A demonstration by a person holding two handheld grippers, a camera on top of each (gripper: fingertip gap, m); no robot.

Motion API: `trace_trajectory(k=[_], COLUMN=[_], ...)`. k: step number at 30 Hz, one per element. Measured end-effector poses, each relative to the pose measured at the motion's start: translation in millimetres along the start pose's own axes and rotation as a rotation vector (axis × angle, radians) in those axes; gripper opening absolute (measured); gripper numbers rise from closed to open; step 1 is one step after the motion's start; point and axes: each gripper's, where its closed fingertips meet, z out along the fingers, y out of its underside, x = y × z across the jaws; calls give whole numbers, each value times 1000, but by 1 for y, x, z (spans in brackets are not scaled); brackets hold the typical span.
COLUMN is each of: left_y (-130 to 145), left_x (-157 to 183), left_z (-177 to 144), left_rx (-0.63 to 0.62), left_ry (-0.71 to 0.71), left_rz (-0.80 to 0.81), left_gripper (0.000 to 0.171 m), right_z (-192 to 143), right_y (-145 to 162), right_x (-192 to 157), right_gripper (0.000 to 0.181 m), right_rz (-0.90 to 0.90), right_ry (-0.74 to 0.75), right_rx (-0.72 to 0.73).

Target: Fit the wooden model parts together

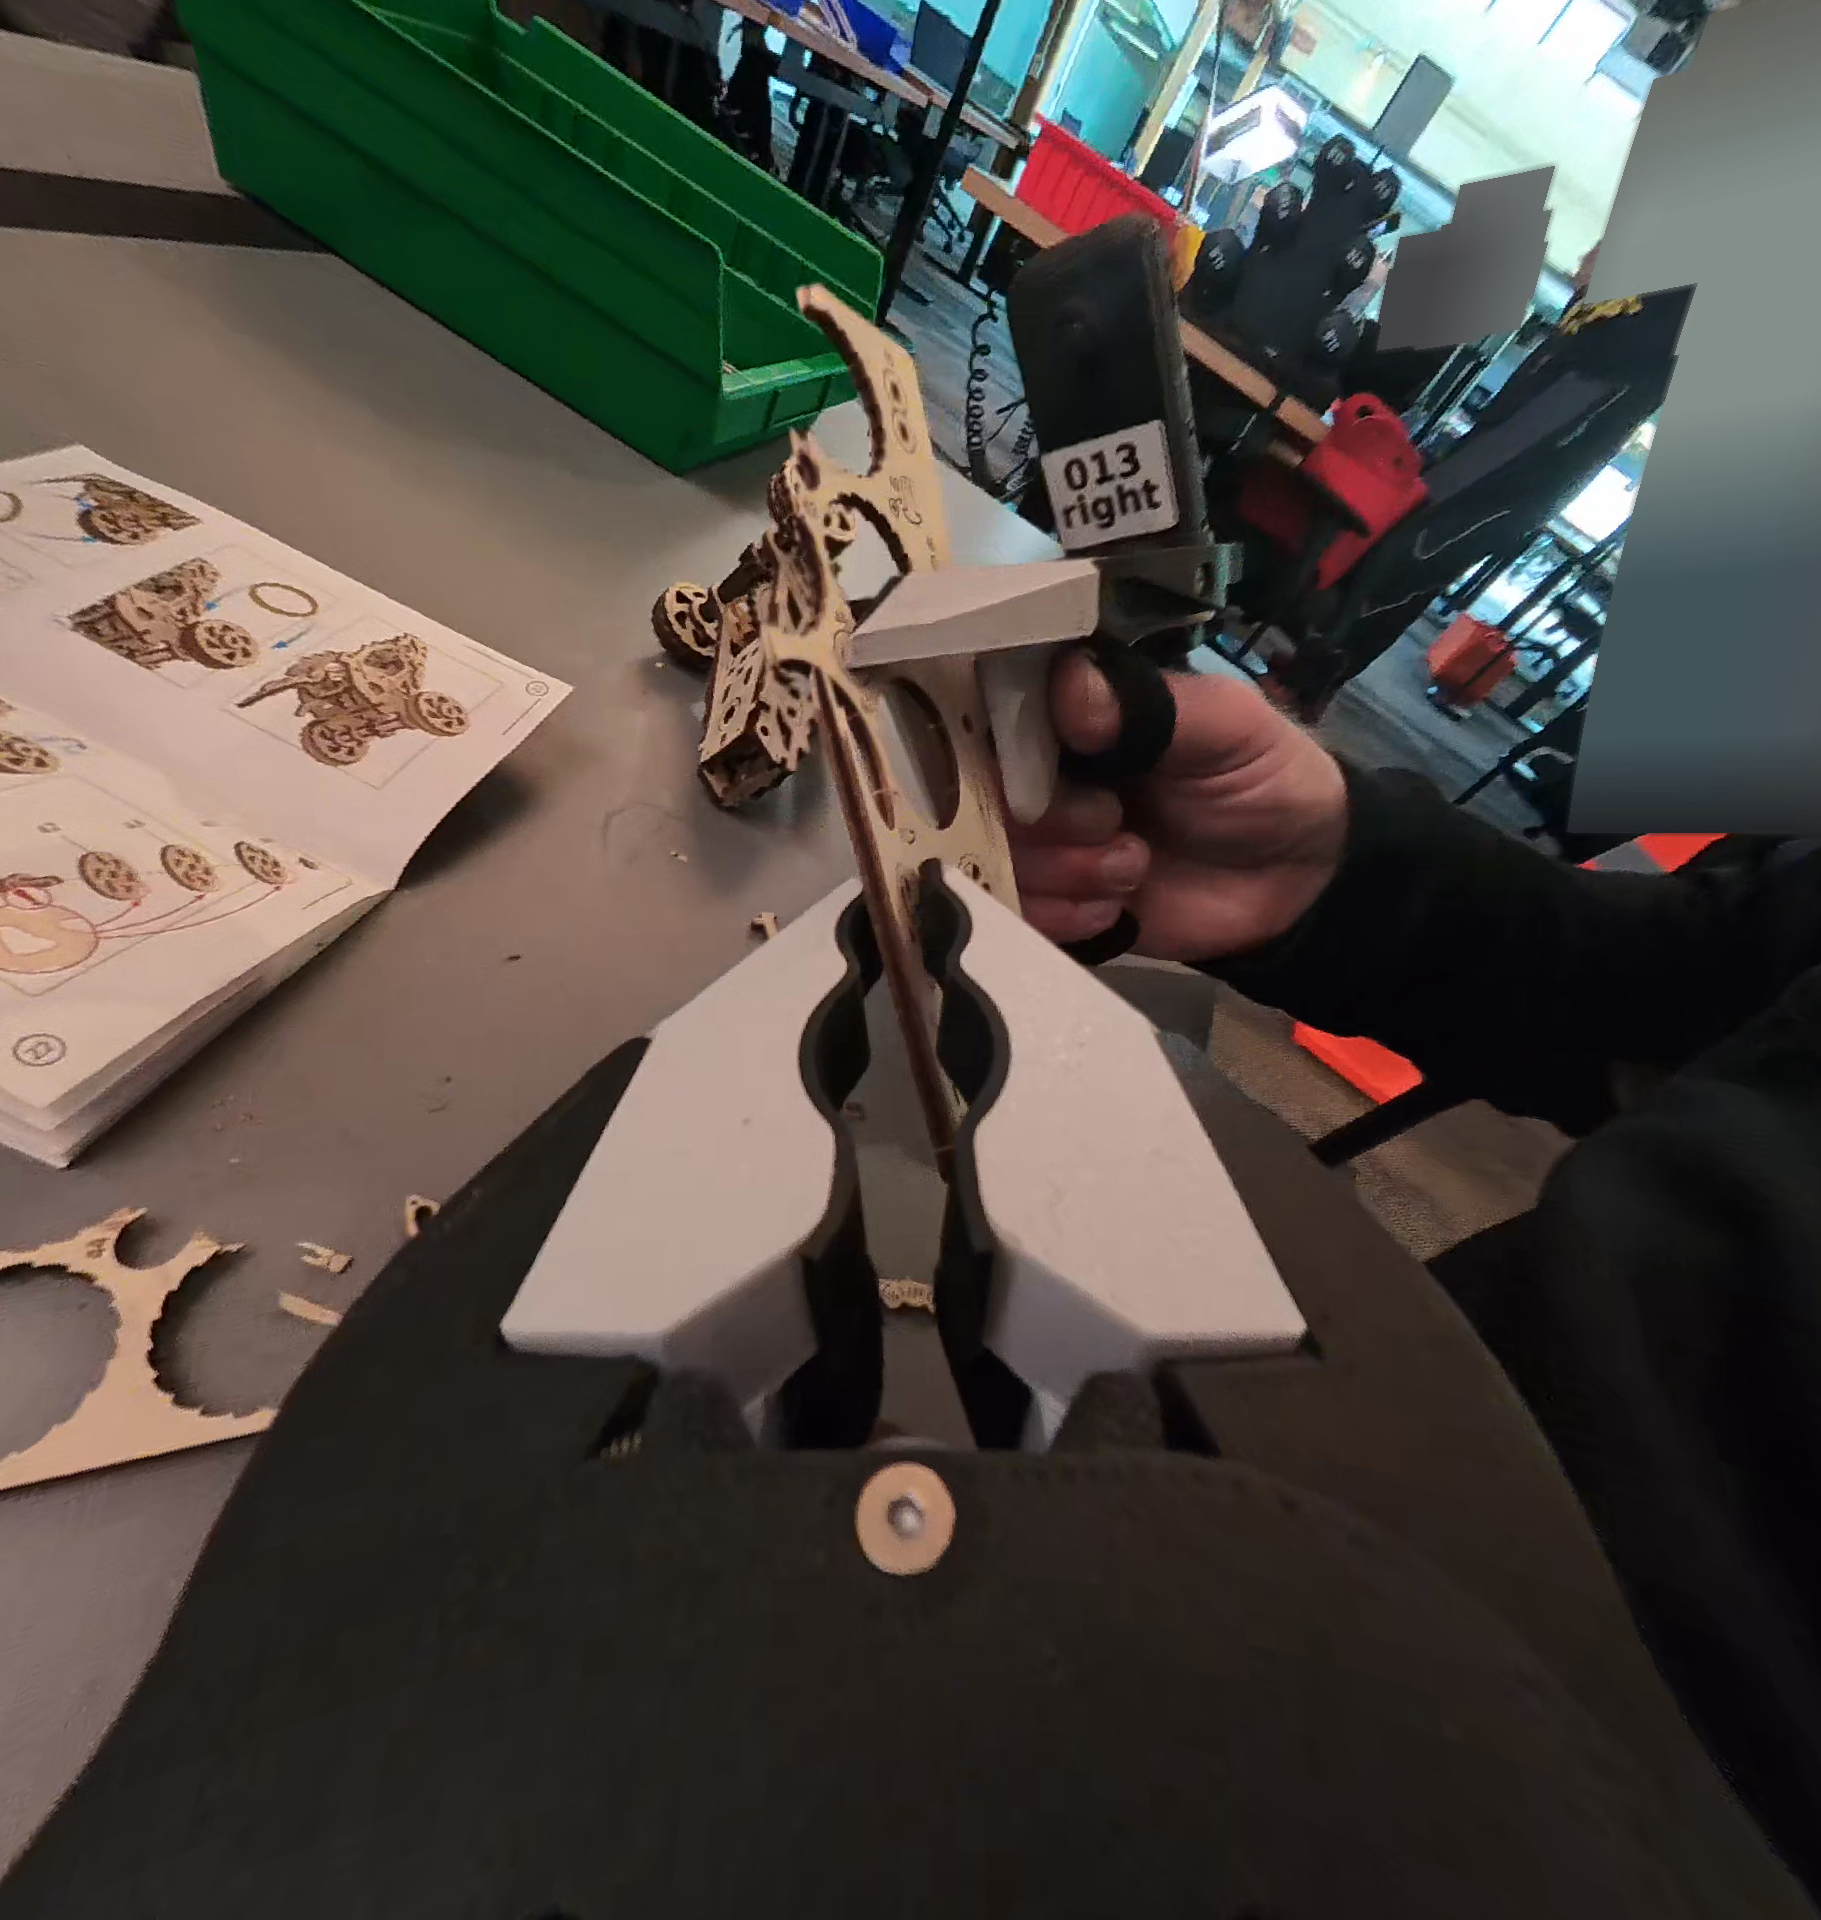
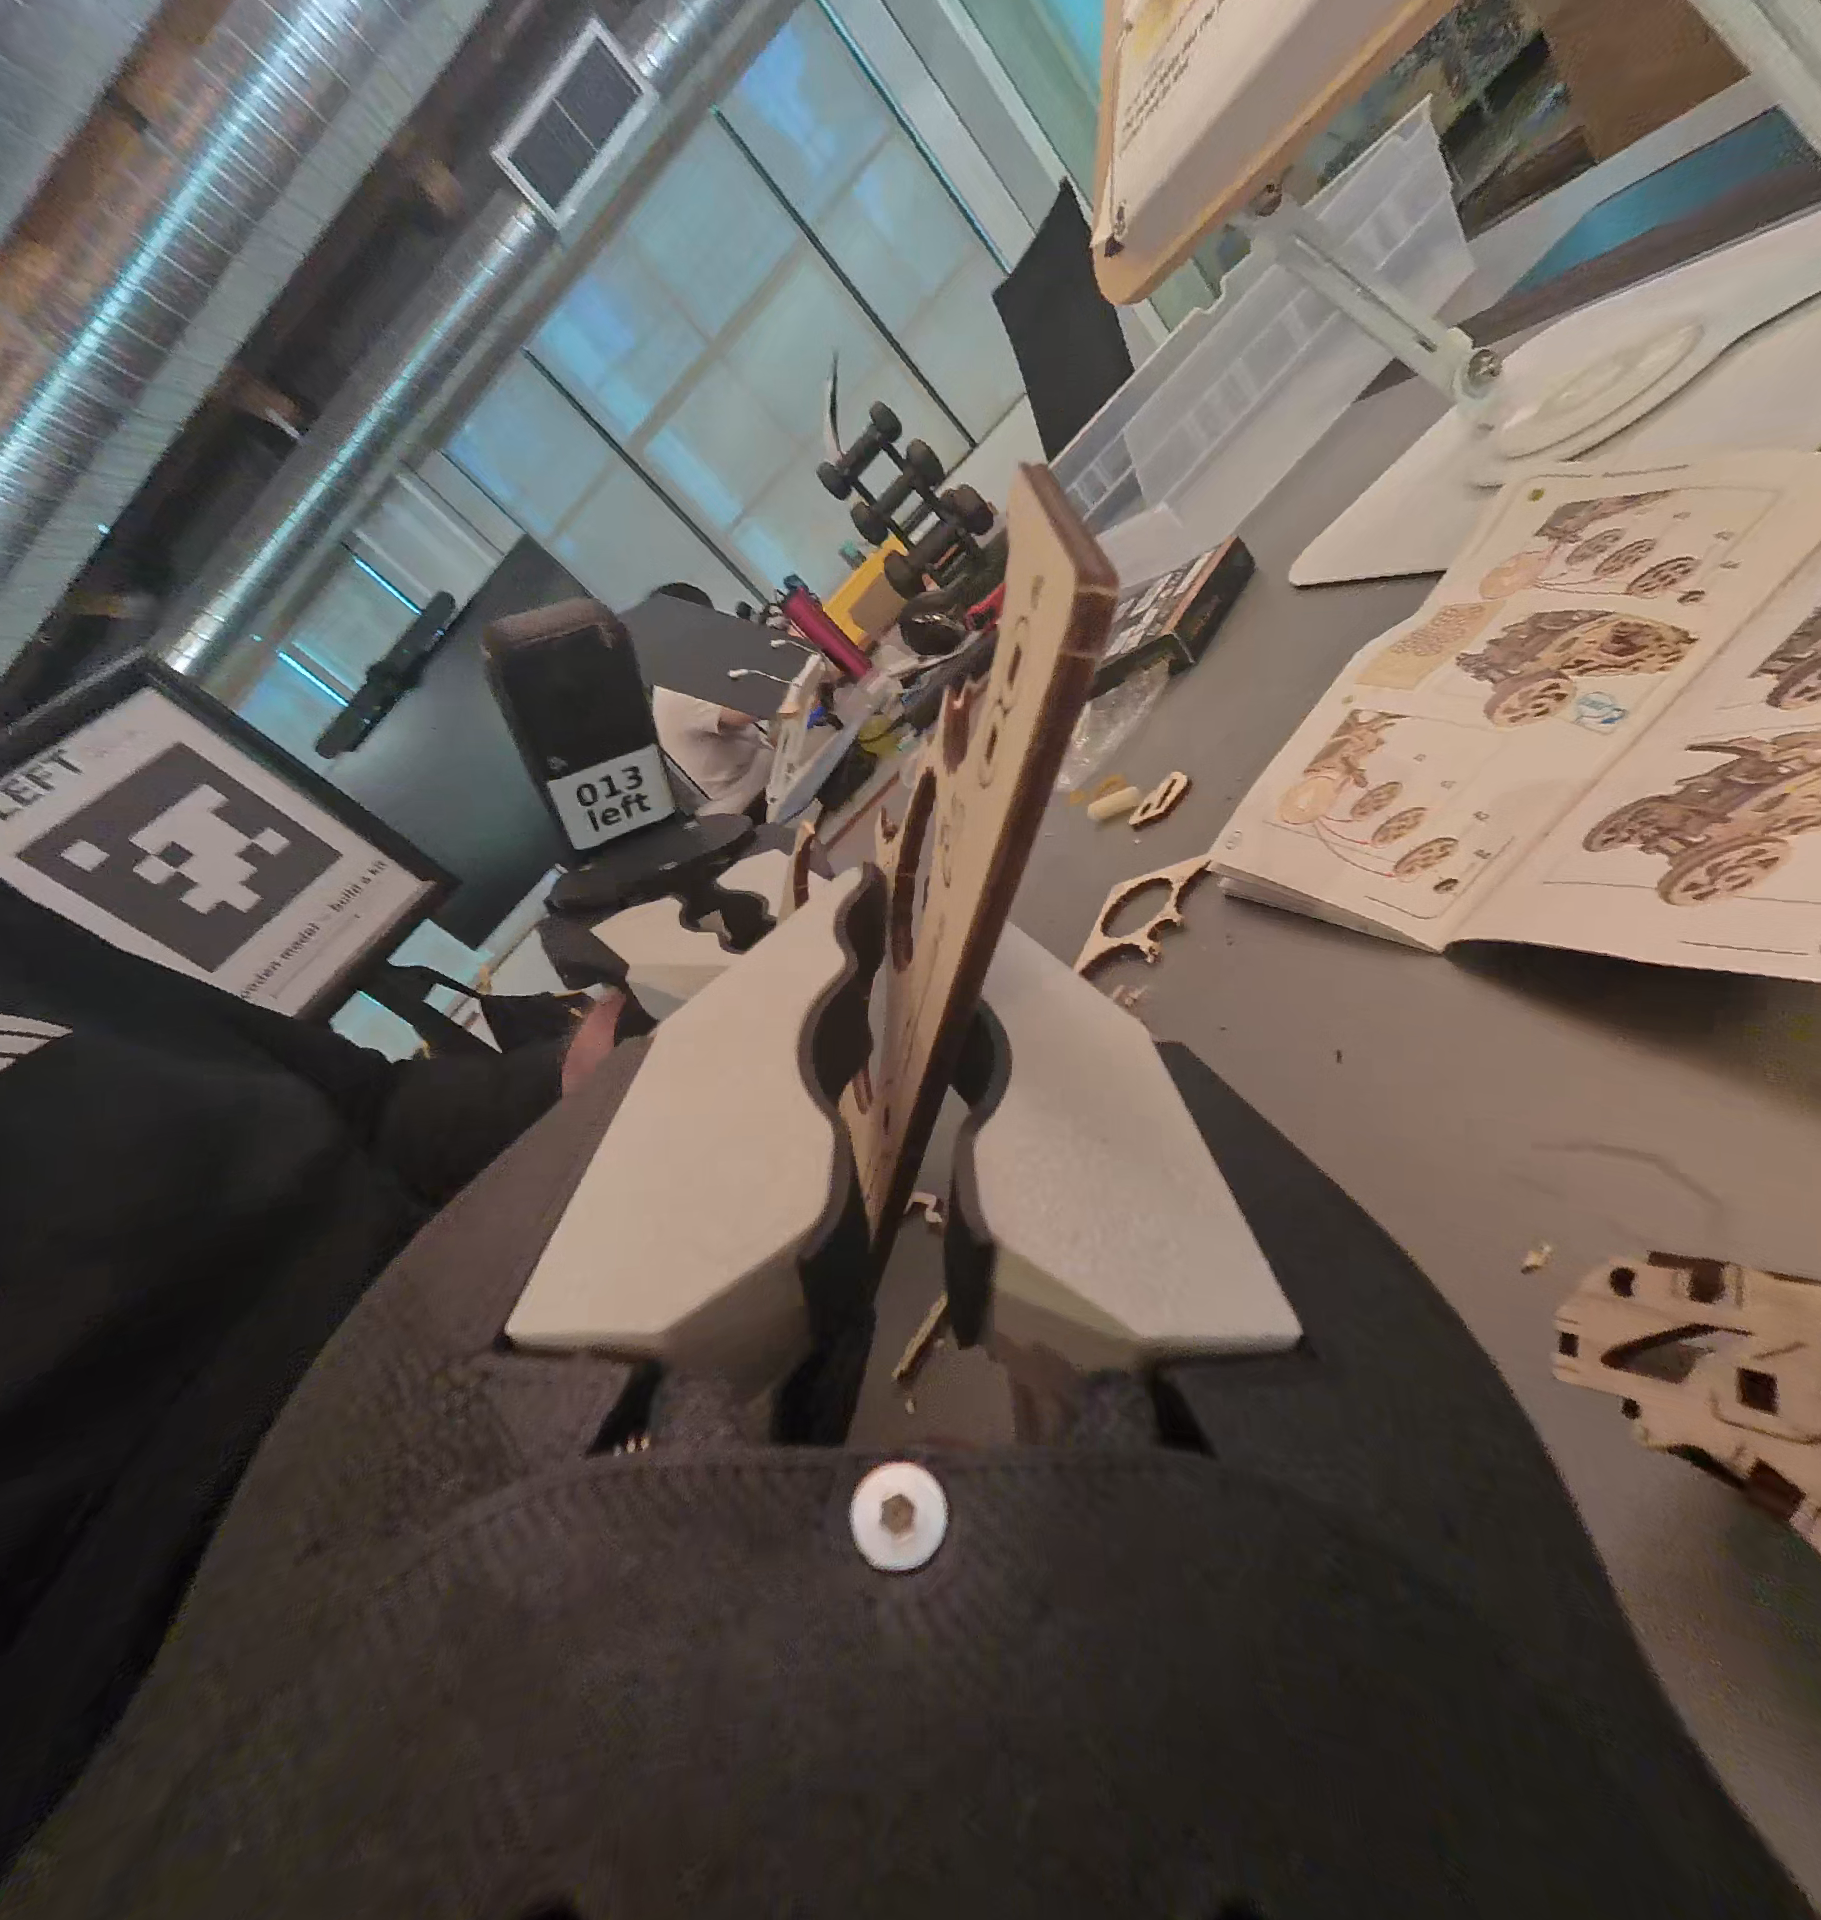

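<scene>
Plywood part sheet [image 1: 890,831], laser-cut and stood on edge, sits above the tabletop [image 1: 386,343], pinched from both ends. Left hand-held gripper [image 1: 901,935] is closed on its lower edge; right hand-held gripper [image 2: 911,997], coming in from 3 o'clock in the left wrist view, is clamped on the same sheet. Partly built wooden model car [image 1: 745,675] rests just behind. Open instruction booklet [image 1: 189,748] lies at 9 o'clock, green bin [image 1: 532,208] at 11 o'clock.

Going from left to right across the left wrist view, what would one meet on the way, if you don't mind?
Booklet → wooden model → wooden sheet held by left gripper → right gripper → hand.
</scene>
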Motion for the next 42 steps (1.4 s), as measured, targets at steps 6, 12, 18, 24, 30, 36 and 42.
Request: trace_trajectory(k=[6,12,18,24,30,36,42], left_y=[8,-23,-24,-22,-21,-23,-15], left_x=[-12,-11,0,-8,-15,27,-15], left_z=[2,-10,5,10,13,30,3], left_rx=[-51,-31,-39,-19,-7,9,16], left_ry=[-14,195,203,65,-51,-7,-30], left_rz=[20,-103,-33,53,122,281,72], left_gripper=[14,35,10,1,3,1,1], right_z=[0,5,8,6,6,10,1], right_y=[0,9,12,8,10,15,18], right_x=[-5,-19,-20,-3,0,12,15], right_gripper=[1,1,1,19,8,0,1], right_rz=[-88,-119,-133,-260,-333,-323,-318], right_ry=[5,-89,-85,100,181,258,265], right_rx=[-15,-117,-174,-149,-156,-144,-186])
